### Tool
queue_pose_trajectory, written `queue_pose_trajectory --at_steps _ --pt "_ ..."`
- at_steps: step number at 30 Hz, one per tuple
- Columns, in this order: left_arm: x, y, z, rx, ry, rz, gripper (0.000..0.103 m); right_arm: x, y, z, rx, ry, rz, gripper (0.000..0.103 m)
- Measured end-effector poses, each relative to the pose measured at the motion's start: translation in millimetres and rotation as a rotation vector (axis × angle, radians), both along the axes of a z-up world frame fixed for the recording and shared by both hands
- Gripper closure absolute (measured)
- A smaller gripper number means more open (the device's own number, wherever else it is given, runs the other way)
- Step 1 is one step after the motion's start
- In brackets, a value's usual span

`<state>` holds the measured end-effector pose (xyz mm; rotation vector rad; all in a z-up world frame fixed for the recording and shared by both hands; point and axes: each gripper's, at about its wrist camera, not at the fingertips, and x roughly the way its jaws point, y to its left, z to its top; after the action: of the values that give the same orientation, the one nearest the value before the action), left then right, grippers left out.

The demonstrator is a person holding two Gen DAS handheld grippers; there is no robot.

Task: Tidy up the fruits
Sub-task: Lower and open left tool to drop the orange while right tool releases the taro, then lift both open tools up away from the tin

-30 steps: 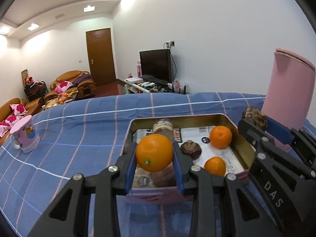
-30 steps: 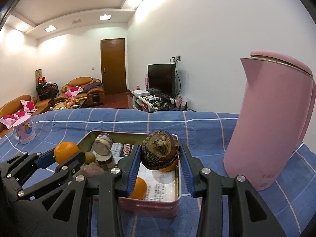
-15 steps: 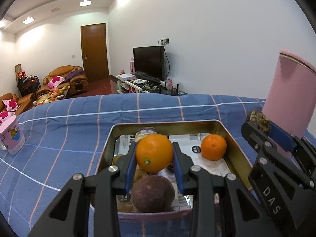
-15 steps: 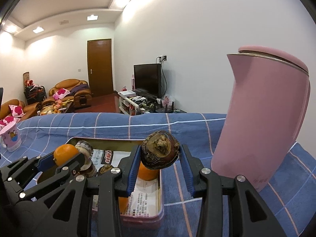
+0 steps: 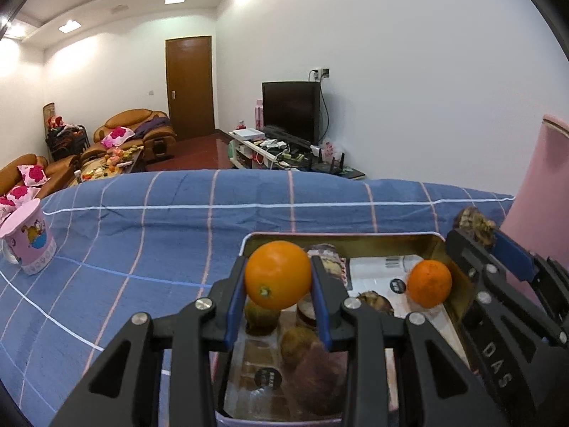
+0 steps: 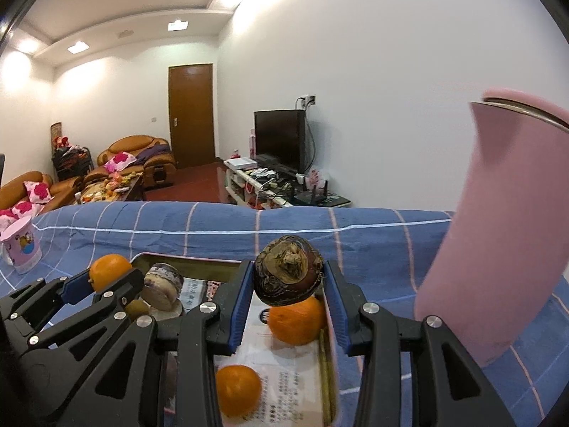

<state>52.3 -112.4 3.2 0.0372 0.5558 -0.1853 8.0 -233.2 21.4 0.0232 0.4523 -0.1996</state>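
Left claw (image 5: pixel 278 281) clamped on an orange (image 5: pixel 277 279), held above the near-left part of the tin (image 5: pixel 341 240). Right claw (image 6: pixel 288 286) clamped on a dark brown fruit (image 6: pixel 288 274), over the tin's right side. Tin sits on the blue checked cloth (image 5: pixel 160 235) covering the bench; inside: loose orange (image 5: pixel 429 283) near the right wall, second orange (image 6: pixel 237 395) closer in, small jar (image 6: pixel 163 286), a few brownish fruits on printed paper. Pink kettle (image 6: pixel 505 235) just right of the tin, pink cup (image 5: pixel 28 242) far left
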Motion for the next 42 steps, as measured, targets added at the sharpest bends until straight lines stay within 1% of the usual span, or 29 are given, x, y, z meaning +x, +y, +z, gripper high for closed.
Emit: queue_pose_trajectory --at_steps 6,9,13,15,16,20,22,23,26,29,31,33,34,35,36,37,38,39,40,42 --pt "4.4 1.7 0.8 -0.005 -0.003 -0.012 0.067 15.8 3.8 -4.1 0.017 0.043 0.036 0.061" --pt "8.2 2.3 0.7 -0.014 0.006 -0.038 0.067 21.5 5.4 -6.0 0.030 0.065 0.068 0.061" --pt "16.9 4.0 -4.1 -0.020 0.065 -0.058 0.068 28.1 7.1 -9.1 0.046 0.101 0.115 0.060" --pt "25.0 4.9 -10.7 -0.020 0.133 -0.072 0.067 32.4 2.1 -12.2 0.089 0.127 0.145 0.060" --pt "26.2 5.3 -12.3 -0.020 0.147 -0.071 0.067 35.3 -0.8 -14.5 0.122 0.145 0.175 0.060" --pt "20.4 1.5 -10.6 0.008 0.136 -0.075 0.065 41.7 -9.8 -22.4 0.209 0.187 0.214 0.060" --pt "18.6 2.2 -10.1 0.014 0.136 -0.068 0.060 44.0 -13.8 -26.6 0.248 0.206 0.231 0.059" --pt "17.7 3.1 -9.7 0.009 0.133 -0.066 0.058 43.6 -15.1 -27.0 0.256 0.203 0.233 0.057" --pt "12.7 6.1 -7.7 -0.015 0.122 -0.078 0.058 40.0 -18.0 -28.8 0.298 0.199 0.259 0.052" --pt "7.2 7.2 -4.6 -0.010 0.098 -0.075 0.057 36.1 -20.9 -27.9 0.325 0.189 0.278 0.052" --pt "3.8 8.4 -1.9 0.004 0.070 -0.051 0.045 32.3 -24.3 -27.4 0.352 0.176 0.289 0.051" --pt "0.1 15.0 4.1 0.005 0.019 -0.001 0.019 26.8 -31.3 -25.0 0.391 0.148 0.299 0.049" --pt "-3.7 20.2 8.0 -0.010 -0.012 0.032 0.013 22.5 -33.6 -22.3 0.403 0.123 0.295 0.044" --pt "-7.1 26.2 10.6 -0.028 -0.037 0.064 0.000 18.4 -34.1 -19.3 0.403 0.098 0.286 0.038" --pt "-10.6 30.1 12.0 -0.045 -0.058 0.078 0.000 11.9 -34.7 -15.4 0.392 0.059 0.270 0.030" --pt "-15.7 34.6 14.8 -0.077 -0.089 0.077 0.000 4.7 -34.4 -10.6 0.371 0.019 0.251 0.027" --pt "-19.0 36.6 16.3 -0.092 -0.107 0.069 0.000 -2.6 -32.5 -4.6 0.338 -0.026 0.227 0.022" --pt "-20.8 37.2 17.1 -0.091 -0.117 0.065 0.000 -8.4 -30.5 -1.1 0.309 -0.063 0.206 0.020" --pt "-25.0 35.3 18.6 -0.072 -0.137 0.062 0.000 -16.2 -27.3 2.8 0.269 -0.102 0.178 0.019" --pt "-29.5 33.3 18.3 -0.030 -0.168 0.064 0.000 -24.3 -21.3 7.2 0.214 -0.135 0.137 0.019"
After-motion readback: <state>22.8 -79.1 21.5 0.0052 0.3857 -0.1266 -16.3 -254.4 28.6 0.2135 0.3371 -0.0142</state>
